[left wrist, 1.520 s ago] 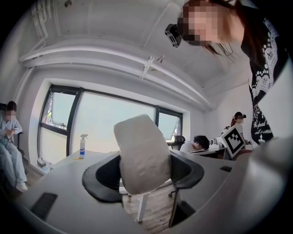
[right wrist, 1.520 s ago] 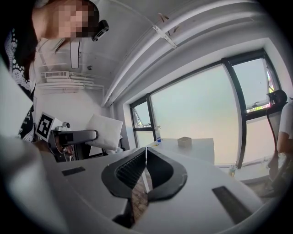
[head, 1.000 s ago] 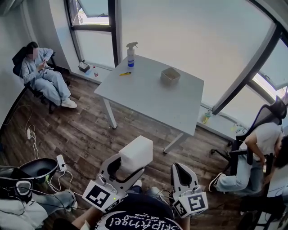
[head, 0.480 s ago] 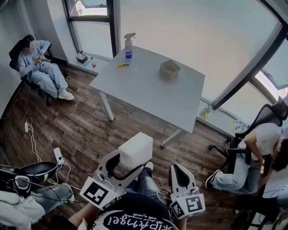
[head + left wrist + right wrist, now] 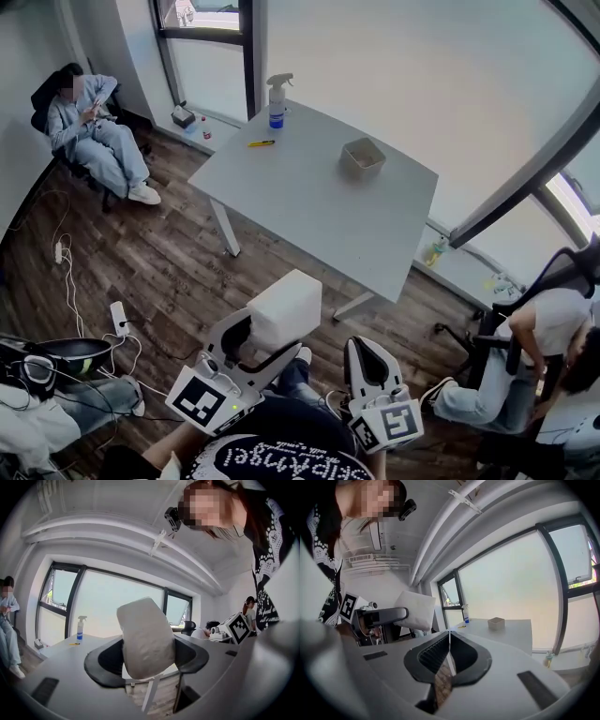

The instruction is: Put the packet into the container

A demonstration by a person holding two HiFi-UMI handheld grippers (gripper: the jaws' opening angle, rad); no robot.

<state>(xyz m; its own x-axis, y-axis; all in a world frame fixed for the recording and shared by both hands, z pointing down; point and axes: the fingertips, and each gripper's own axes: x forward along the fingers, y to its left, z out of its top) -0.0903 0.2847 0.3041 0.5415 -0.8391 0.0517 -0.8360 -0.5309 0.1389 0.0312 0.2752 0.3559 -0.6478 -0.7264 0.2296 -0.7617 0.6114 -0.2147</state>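
A white, pillow-like packet [image 5: 286, 309] sits between the jaws of my left gripper [image 5: 267, 336], which is shut on it above the wooden floor. In the left gripper view the packet [image 5: 145, 639] fills the gap between the black pads [image 5: 105, 660]. My right gripper [image 5: 364, 354] hangs beside it to the right, shut and empty, its jaws meeting in a line [image 5: 450, 641]. The small beige container [image 5: 362, 157] stands open on the far part of the grey table [image 5: 309, 202], well ahead of both grippers. The right gripper view shows the container [image 5: 496, 623] and the packet [image 5: 416, 610].
A spray bottle [image 5: 277, 101] and a yellow pen [image 5: 261, 143] lie at the table's far left corner. One person sits in a chair [image 5: 94, 131] at the left wall, another [image 5: 525, 347] at the right. Cables and gear [image 5: 56, 361] lie on the floor at the left.
Both grippers have been carried a little toward the table, and the view has shifted with them. The packet stays in the left gripper. The right gripper stays shut.
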